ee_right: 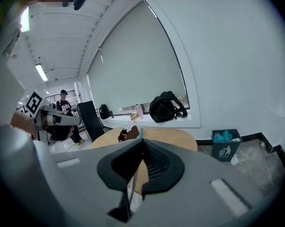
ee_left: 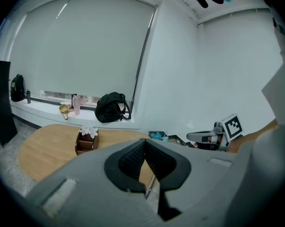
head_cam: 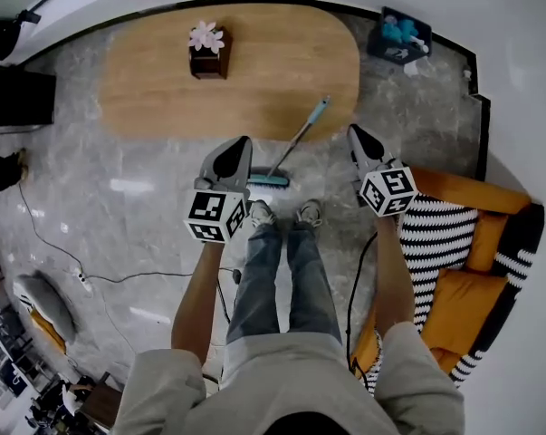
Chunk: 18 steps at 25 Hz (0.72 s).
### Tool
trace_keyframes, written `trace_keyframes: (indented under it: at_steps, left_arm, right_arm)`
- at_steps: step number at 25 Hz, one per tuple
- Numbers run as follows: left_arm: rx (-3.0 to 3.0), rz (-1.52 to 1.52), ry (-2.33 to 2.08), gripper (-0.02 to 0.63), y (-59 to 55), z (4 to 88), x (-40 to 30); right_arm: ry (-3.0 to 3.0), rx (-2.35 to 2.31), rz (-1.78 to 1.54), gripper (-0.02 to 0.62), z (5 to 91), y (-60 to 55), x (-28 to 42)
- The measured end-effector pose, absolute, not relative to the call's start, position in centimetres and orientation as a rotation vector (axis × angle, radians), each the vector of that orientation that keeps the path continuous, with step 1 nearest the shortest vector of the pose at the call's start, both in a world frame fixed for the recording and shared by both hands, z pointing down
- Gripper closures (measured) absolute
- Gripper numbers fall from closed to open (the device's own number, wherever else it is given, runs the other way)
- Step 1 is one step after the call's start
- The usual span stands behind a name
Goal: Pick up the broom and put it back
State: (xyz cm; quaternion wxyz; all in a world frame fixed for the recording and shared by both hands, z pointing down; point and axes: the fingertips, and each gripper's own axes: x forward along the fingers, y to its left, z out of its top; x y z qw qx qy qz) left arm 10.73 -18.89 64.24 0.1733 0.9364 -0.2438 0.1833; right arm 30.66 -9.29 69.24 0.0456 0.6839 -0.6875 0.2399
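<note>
1. Nearest the camera, at the lower centre of the head view, the person stands in blue jeans (head_cam: 282, 288) and grey sneakers (head_cam: 309, 212) on the grey marble floor (head_cam: 119, 198).
2. The left tongs (head_cam: 241, 143) (ee_left: 144, 143), at centre left of that view, are clenched. The black ribbed pads (ee_left: 130, 160) meet at the tips, with nothing gripped between them.
3. The right tongs (head_cam: 354, 132) (ee_right: 142, 141), at centre right, are likewise clenched on nothing.
4. Both tongs are held above the floor, well apart from each other.
5. The grey-handled broom with a teal head (head_cam: 298, 140) stands between the two tongs in the picture and just beyond the sneakers. Neither tongs touches it. Its head rests on the floor. Its handle slants toward the upper right, and its teal grip end shows over the edge of the surface.
6. The oval light wooden surface (head_cam: 164, 71) fills the upper centre. It carries a dark brown wooden box (head_cam: 209, 62) topped with pale pink flowers (head_cam: 205, 36).
7. An orange sofa (head_cam: 454, 302) with a black-and-white striped cushion (head_cam: 445, 234) occupies the lower right.
8. A dark blue waste bin (head_cam: 399, 36) (ee_right: 226, 148) stands at the upper right, against the white wall.
9. Farthest off, a black backpack (ee_left: 112, 108) (ee_right: 167, 107) sits on the window sill.
</note>
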Motion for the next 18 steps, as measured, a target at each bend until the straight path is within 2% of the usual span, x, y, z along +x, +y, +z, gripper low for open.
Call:
trace_keyframes:
  at_steps: [18]
  left_arm:
    - [2.733, 0.396, -0.722, 0.603, -20.0, 51.3, 9.9]
  right_arm:
    - [-2.034, 2.232, 0.587, 0.595, 53.8, -5.2, 30.4]
